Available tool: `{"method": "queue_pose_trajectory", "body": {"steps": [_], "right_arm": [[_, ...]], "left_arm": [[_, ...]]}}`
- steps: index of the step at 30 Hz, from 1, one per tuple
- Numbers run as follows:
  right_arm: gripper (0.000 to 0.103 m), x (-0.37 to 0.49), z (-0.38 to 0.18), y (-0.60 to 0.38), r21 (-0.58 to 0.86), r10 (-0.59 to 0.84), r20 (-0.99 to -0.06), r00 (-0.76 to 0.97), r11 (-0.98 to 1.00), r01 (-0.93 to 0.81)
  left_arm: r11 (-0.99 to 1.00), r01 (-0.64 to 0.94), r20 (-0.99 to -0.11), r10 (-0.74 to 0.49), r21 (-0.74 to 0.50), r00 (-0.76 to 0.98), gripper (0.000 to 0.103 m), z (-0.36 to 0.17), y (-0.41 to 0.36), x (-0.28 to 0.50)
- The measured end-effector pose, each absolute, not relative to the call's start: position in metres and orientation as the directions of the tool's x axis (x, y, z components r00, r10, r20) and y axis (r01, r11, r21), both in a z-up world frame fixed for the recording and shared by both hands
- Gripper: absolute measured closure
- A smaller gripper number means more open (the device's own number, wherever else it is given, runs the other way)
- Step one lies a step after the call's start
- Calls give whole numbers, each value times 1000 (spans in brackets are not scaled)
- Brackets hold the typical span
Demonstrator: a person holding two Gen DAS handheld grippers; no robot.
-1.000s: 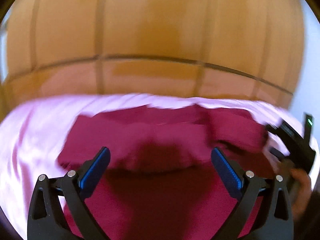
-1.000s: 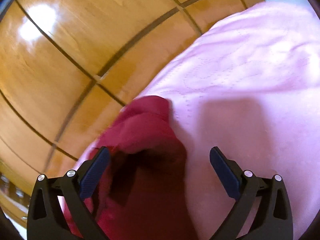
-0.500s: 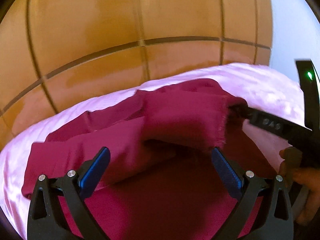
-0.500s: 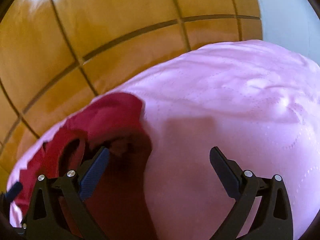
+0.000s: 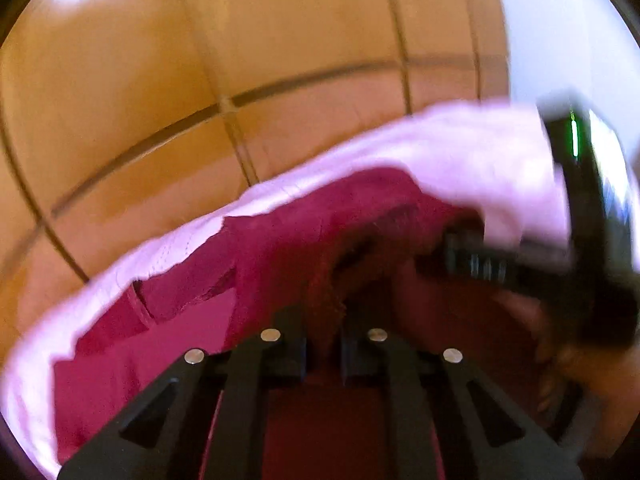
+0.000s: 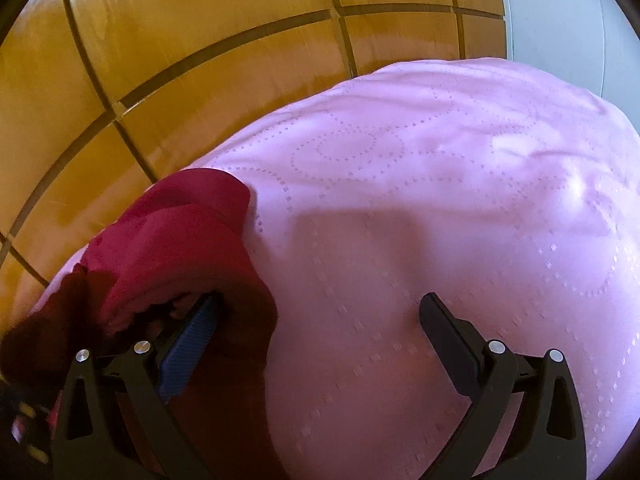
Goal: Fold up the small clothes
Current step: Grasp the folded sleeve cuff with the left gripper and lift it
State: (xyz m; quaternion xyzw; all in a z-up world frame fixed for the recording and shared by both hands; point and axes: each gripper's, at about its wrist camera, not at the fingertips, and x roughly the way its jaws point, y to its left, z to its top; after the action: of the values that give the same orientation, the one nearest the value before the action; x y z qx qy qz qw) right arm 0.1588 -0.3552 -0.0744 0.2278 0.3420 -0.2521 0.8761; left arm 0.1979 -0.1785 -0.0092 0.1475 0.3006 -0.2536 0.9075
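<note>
1. The dark red fabric garment (image 5: 256,248) lies rumpled on a pale pink quilted bed cover (image 6: 440,200), close to the cover's edge, beyond which glossy orange-brown floor tiles (image 6: 200,40) show.
2. The left gripper (image 5: 323,344) has its black fingers pressed nearly together, and a fold of the red cloth rises from between them; I judge it is pinching that fold so the layer can be lifted and carried over.
3. The right gripper (image 6: 320,320) stands spread wide. Its blue-padded left finger (image 6: 188,340) sits against or under the bunched edge of the garment, while the other finger hangs over bare pink cover, so it grips nothing.
4. In the left wrist view the right gripper's black body (image 5: 580,208) with a green light appears blurred at the garment's right end, close to the left one; likely it is there to steady or take the neighbouring edge.
5. The garment looks only partly gathered, with loose layers and a slit or seam visible on its left part, so the folding seems at an early stage.
</note>
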Motion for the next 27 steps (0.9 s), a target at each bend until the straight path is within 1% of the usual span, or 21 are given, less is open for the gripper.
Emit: {"method": "queue_pose_trajectory", "body": {"steps": [5, 8, 12, 14, 16, 18, 20, 21, 23, 24, 25, 26, 27], "right_arm": [[4, 159, -75, -355, 220, -300, -712, 635, 763, 608], [4, 159, -75, -355, 221, -304, -710, 636, 761, 610], [4, 154, -74, -356, 237, -311, -697, 646, 751, 616], [4, 152, -73, -357, 247, -307, -690, 655, 751, 612], [4, 152, -72, -356, 245, -307, -688, 657, 754, 609], [4, 154, -72, -355, 238, -308, -691, 654, 757, 608], [4, 154, -73, -355, 233, -310, -693, 651, 758, 609], [4, 153, -73, -356, 237, -307, -694, 651, 756, 610], [4, 153, -74, -358, 242, -305, -695, 651, 754, 611], [4, 153, -74, -357, 241, -305, -695, 651, 754, 611], [4, 153, -74, -356, 240, -306, -695, 650, 754, 611], [4, 153, -74, -356, 240, -306, -696, 650, 754, 611], [4, 153, -74, -356, 242, -304, -695, 651, 754, 610]], "left_arm": [[888, 402, -540, -456, -223, 708, 93, 25, -96, 217], [877, 325, -529, -475, -354, 703, 93, 24, -53, 226], [864, 238, -516, -463, -443, 721, 94, 13, -4, 225], [856, 178, -526, -449, -486, 723, 94, 3, 19, 227], [844, 130, -561, -453, -521, 693, 93, -16, 34, 232], [858, 112, -613, -444, -502, 654, 92, -36, 36, 237], [889, 115, -668, -412, -442, 620, 89, -57, 30, 240], [901, 117, -683, -396, -417, 614, 83, -66, 26, 239], [891, 115, -674, -412, -439, 613, 81, -78, 26, 236], [879, 114, -661, -428, -463, 616, 77, -80, 29, 235], [857, 120, -640, -460, -501, 615, 66, -81, 32, 235], [843, 130, -623, -481, -522, 617, 62, -82, 34, 235], [832, 142, -606, -496, -537, 622, 53, -83, 35, 233]]}}
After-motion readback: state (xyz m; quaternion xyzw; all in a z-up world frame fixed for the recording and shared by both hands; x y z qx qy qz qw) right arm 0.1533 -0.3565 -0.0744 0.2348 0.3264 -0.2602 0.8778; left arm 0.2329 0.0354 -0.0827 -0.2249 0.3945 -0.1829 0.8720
